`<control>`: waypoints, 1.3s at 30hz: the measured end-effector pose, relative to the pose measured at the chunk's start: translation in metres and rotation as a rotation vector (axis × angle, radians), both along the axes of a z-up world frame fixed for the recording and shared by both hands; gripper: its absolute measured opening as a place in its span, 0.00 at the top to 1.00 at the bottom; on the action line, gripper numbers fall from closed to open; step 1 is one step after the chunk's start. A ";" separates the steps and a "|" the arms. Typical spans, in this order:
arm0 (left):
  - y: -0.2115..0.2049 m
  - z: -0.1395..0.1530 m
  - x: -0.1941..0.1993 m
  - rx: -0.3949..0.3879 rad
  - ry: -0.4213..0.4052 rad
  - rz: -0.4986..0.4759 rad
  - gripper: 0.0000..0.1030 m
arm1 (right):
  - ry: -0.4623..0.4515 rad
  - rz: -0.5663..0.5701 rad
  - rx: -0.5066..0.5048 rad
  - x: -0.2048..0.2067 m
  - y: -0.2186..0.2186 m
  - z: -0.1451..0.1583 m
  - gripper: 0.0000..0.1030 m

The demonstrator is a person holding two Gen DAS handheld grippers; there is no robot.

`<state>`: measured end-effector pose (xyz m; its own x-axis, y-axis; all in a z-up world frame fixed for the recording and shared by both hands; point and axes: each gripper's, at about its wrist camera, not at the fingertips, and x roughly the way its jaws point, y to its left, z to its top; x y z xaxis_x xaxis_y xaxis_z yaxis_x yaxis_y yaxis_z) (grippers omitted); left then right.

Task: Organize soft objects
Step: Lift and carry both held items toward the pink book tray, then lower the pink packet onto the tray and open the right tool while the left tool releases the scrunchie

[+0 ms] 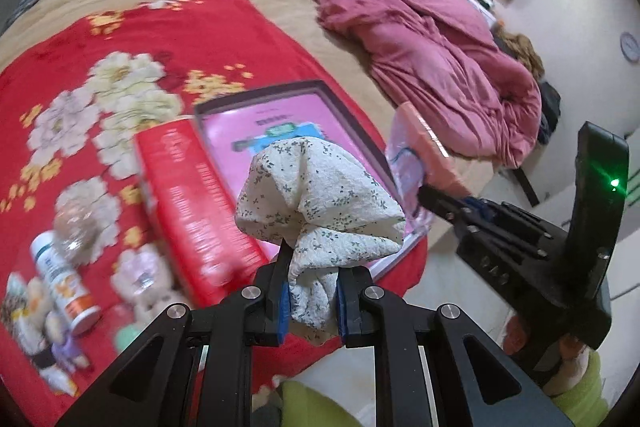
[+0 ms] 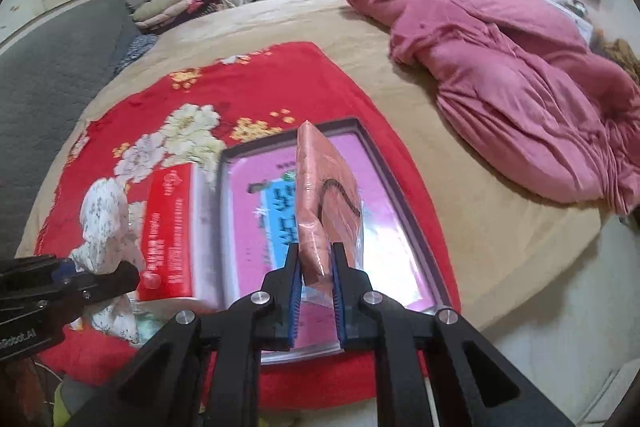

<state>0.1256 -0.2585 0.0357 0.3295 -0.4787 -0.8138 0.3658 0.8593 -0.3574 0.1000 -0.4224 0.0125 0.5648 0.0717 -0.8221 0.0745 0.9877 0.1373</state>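
My left gripper (image 1: 312, 301) is shut on a white cloth with small dark flowers (image 1: 320, 195), held above the near edge of the bed; the cloth also shows at the left of the right wrist view (image 2: 106, 219). My right gripper (image 2: 316, 271) is shut on a pink packet in clear plastic (image 2: 324, 187), held upright over a dark tray with a pink sheet (image 2: 394, 183). The packet and right gripper also show in the left wrist view (image 1: 420, 147). Small plush toys (image 1: 140, 283) lie on the red blanket at lower left.
A red floral blanket (image 1: 120, 47) covers the near part of the beige bed (image 2: 460, 155). A red box (image 1: 192, 195) lies beside the tray. A white and orange bottle (image 1: 64, 279) and a clear jar (image 1: 76, 223) lie by the toys. A pink duvet (image 2: 500, 67) is heaped at right.
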 end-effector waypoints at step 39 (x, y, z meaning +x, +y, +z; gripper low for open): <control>-0.101 -0.113 0.081 0.222 0.185 -0.040 0.56 | 0.193 0.027 0.041 0.004 -0.031 -0.088 0.66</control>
